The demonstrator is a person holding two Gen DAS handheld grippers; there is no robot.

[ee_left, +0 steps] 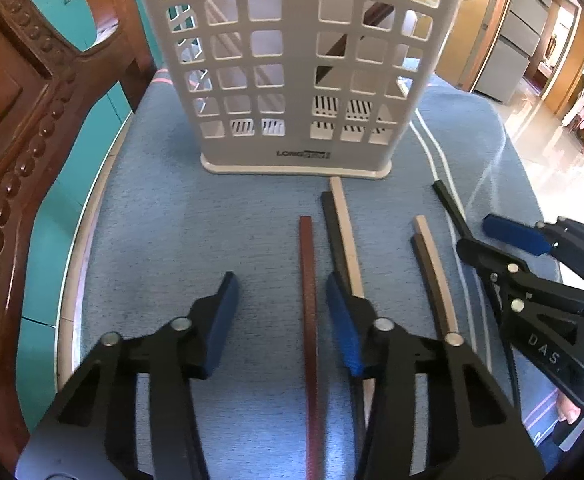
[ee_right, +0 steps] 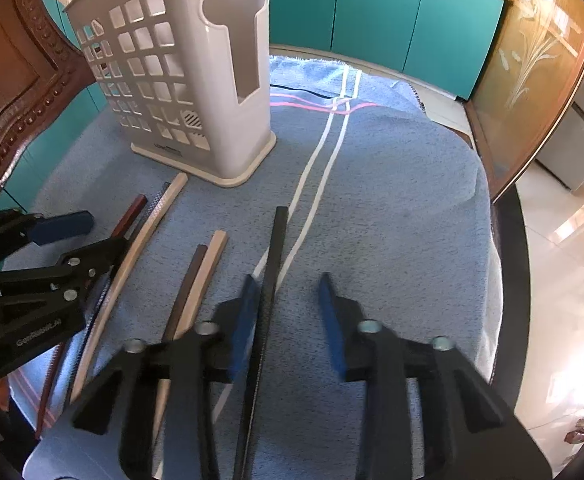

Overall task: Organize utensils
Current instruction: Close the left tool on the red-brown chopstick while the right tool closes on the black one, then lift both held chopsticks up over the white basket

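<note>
Left wrist: chopsticks (ee_left: 309, 320) before utensil holder (ee_left: 296, 64)

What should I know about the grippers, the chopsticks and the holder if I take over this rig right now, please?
Left gripper: open, empty, straddling the reddish-brown chopstick.
Right gripper: open, empty, the lone black chopstick between its fingers.
The other chopsticks, two dark-and-pale pairs, lie on the blue cloth before the white holder.
Done: nothing gripped; the holder's contents are unclear.
Left: close, lift, drop each into the holder.
</note>
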